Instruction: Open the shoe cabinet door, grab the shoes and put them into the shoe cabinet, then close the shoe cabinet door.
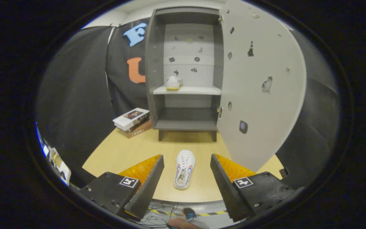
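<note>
A grey shoe cabinet (153, 63) stands at the far end of the wooden table (119, 152). Its door (259, 86) is swung wide open to the right. One white shoe (173, 82) sits on the left of the cabinet's middle shelf (199, 90). A second white shoe (184, 169) lies on the table, toe toward the cabinet, below and between my two fingers. My gripper (186, 159) is open, held above the table with nothing between its fingers (152, 178).
A stack of books (132, 121) lies on the table left of the cabinet's foot. The open door's lower edge hangs over the table's right side, close to my right finger. Cables and striped floor tape (173, 212) show beneath the table's near edge.
</note>
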